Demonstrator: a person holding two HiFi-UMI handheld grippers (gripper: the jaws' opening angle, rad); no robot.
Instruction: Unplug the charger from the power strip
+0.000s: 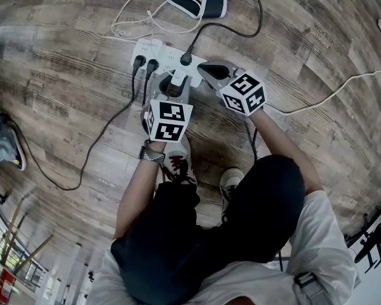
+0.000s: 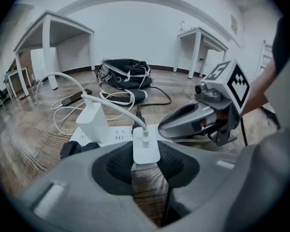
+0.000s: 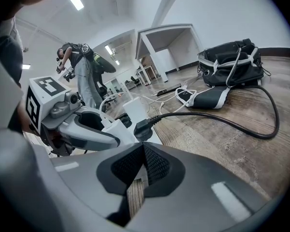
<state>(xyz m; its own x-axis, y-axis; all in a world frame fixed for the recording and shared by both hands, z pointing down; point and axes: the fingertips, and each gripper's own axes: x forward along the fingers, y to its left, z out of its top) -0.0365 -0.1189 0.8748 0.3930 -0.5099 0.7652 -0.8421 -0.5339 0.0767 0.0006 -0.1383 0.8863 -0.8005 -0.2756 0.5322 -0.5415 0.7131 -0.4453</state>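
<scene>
Grey-brown wooden floor (image 1: 63,75) runs across the whole room, with white desks (image 2: 53,30) standing against the far wall and a black bag (image 2: 125,71) lying behind a tangle of white cables (image 2: 63,115); a white power strip (image 1: 165,54) lies flat on the boards just ahead of the person's shoes (image 1: 176,164). Two black plugs (image 1: 138,63) sit side by side at the strip's left end, a third black plug (image 1: 185,59) with a thick black cord sits further right, and a tall white adapter (image 2: 93,122) stands upright in the strip. The left gripper (image 1: 172,86) points steeply down at the near edge of the strip; its fingers (image 2: 118,166) pinch the small white charger (image 2: 146,149) by its two sides, a white cable rising from the charger's top; whether its prongs are seated in the strip I cannot tell. The right gripper (image 1: 206,70) lies just beside it, its tip at the strip's right end; its fingers (image 3: 157,166) are pressed together at the tips with nothing between them.
</scene>
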